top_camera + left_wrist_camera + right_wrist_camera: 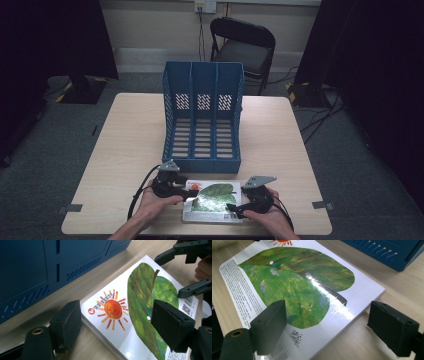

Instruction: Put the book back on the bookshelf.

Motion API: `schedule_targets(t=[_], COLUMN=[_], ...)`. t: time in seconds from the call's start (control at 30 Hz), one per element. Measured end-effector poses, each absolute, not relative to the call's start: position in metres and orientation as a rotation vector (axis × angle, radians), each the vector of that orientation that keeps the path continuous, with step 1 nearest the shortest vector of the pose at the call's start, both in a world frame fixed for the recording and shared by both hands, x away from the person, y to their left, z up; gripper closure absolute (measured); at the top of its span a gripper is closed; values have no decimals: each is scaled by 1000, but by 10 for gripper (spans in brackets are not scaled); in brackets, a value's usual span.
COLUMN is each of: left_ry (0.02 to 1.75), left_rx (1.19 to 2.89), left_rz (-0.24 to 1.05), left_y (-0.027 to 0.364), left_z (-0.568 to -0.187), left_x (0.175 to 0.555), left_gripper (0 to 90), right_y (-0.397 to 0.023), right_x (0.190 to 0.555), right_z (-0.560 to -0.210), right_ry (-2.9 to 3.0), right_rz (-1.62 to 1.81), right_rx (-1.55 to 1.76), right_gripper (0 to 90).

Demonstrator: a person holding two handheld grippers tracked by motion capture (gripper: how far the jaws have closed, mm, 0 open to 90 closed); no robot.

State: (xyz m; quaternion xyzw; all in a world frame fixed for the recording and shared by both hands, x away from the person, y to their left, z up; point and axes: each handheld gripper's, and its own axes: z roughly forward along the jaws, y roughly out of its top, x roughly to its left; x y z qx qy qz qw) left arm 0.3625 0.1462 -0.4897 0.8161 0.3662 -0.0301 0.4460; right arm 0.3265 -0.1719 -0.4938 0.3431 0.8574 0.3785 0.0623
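Both jaw pairs gape — left gripper [186, 194] at the book's [214, 202] 9 o'clock edge, right gripper [234, 209] at 4 o'clock. Glossy white cover: green leaf, orange sun — lying flat at 6 o'clock on the table [280, 150], before the blue rack [203, 117].

One book [214, 202], one blue file rack [203, 117] with three slots, one table [125, 150], one chair [243, 47], two grippers: left [189, 194], right [234, 209], two hands.
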Motion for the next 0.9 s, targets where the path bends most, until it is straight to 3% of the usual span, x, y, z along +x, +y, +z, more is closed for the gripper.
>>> schedule_targets(t=[0.2,0.53,0.9], left_ry=[931,952,1013], left_rx=[1986,1958,1804], left_rz=[-106,-137,-254], left_y=[148,150,161], left_z=[-491,-492,-496], left_x=[365,366,369], left_gripper=[250,246,253], right_y=[-169,-169,-166], right_x=[322,313,312], right_z=[-494,-494,-494], right_ry=[2600,2619,2592], right_rz=[1137,1142,1161], right_rx=[1010,963,967], right_gripper=[91,71,58])
